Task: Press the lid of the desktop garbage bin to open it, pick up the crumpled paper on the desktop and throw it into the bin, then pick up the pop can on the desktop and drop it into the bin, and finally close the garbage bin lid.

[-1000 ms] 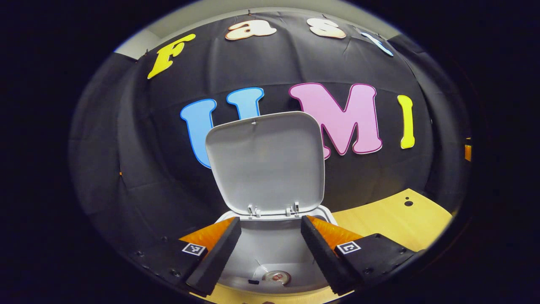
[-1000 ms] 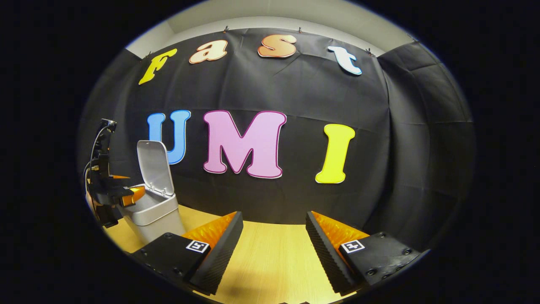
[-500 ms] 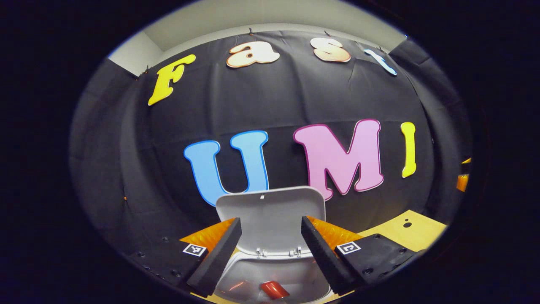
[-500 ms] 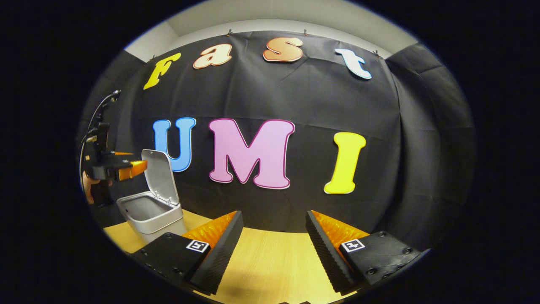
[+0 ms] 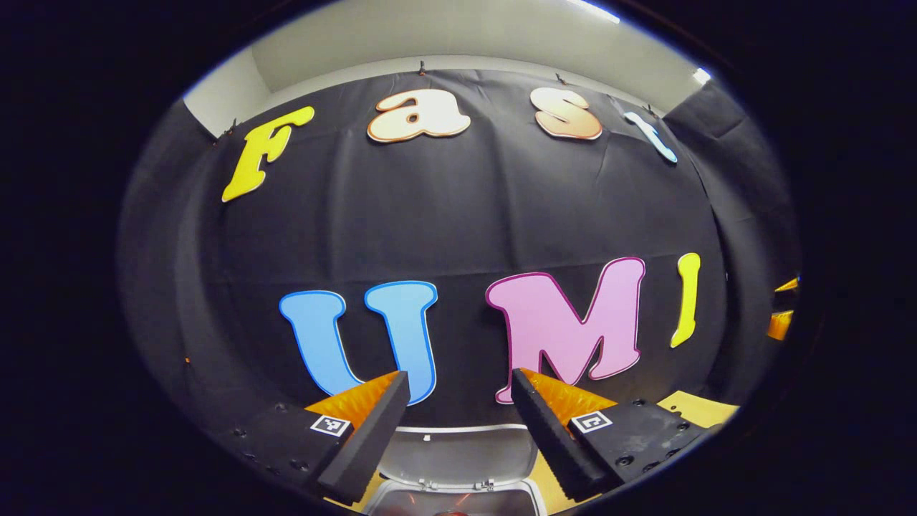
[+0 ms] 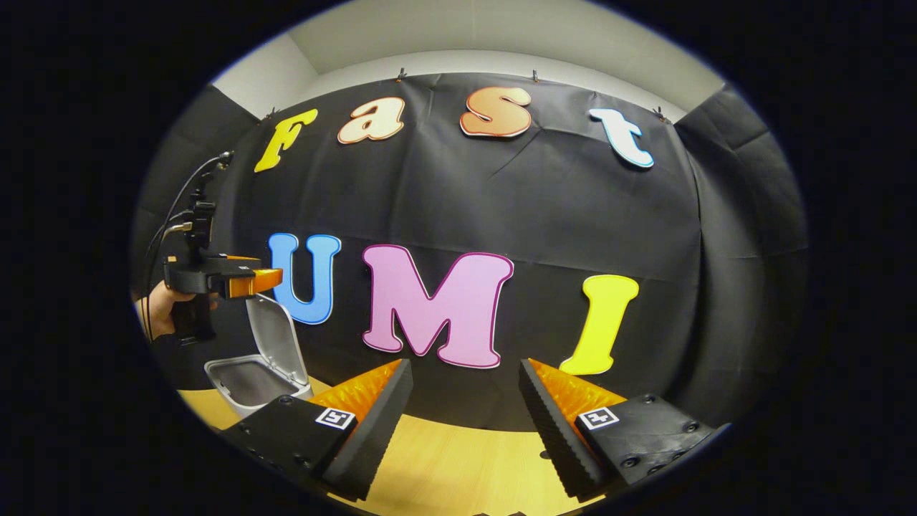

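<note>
- Garbage bin (image 6: 247,380) on the desk (image 6: 458,473) at far left, lid (image 6: 276,344) raised.
- Left tool (image 5: 453,430) above the lid, fingers apart, empty.
- Right tool (image 6: 464,423) fingers apart, empty.
- No readable label on the bin.

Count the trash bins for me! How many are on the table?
1. The bin stands on the table at the left of the right gripper view, lid up, below the left hand-held gripper. More may be out of view.
</note>
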`<state>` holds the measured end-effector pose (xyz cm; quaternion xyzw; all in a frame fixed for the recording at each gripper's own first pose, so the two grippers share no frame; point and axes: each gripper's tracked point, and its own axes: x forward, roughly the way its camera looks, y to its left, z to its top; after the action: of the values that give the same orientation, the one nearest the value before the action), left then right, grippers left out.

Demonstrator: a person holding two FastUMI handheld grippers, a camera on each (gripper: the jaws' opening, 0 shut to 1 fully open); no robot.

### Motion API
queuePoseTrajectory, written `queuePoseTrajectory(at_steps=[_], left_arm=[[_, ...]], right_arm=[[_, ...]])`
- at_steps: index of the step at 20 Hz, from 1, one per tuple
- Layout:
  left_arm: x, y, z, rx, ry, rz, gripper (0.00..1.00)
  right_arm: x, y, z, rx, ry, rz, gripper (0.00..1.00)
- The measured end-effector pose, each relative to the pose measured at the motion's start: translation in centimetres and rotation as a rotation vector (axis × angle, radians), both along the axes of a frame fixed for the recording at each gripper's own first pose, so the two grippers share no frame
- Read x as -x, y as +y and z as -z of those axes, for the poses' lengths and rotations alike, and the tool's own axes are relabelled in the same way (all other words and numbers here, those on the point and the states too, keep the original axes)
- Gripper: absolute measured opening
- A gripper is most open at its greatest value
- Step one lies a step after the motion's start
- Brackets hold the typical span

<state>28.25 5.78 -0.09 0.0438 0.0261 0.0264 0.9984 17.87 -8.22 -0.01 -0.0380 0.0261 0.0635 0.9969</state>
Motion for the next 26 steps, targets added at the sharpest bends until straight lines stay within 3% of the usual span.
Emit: queuePoseTrajectory(at_steps=[7, 11, 16, 26], left_arm=[[-3.1, 1.6, 5.1, 0.018, 0.113, 0.023, 0.96], [-1.9, 1.0, 5.8, 0.037, 0.163, 0.034, 0.99], [1.8, 0.7, 6.1, 0.002, 0.213, 0.061, 0.97], [11.2, 1.7, 12.7, 0.077, 0.307, 0.012, 0.97]], right_arm=[[0.7, -0.6, 1.6, 0.011, 0.049, 0.009, 0.97], [1.2, -1.6, 2.1, 0.018, 0.058, 0.029, 0.97], [2.2, -1.8, 2.3, -0.01, 0.056, 0.031, 0.97], [6.9, -1.6, 3.1, -0.028, 0.073, 0.064, 0.96]])
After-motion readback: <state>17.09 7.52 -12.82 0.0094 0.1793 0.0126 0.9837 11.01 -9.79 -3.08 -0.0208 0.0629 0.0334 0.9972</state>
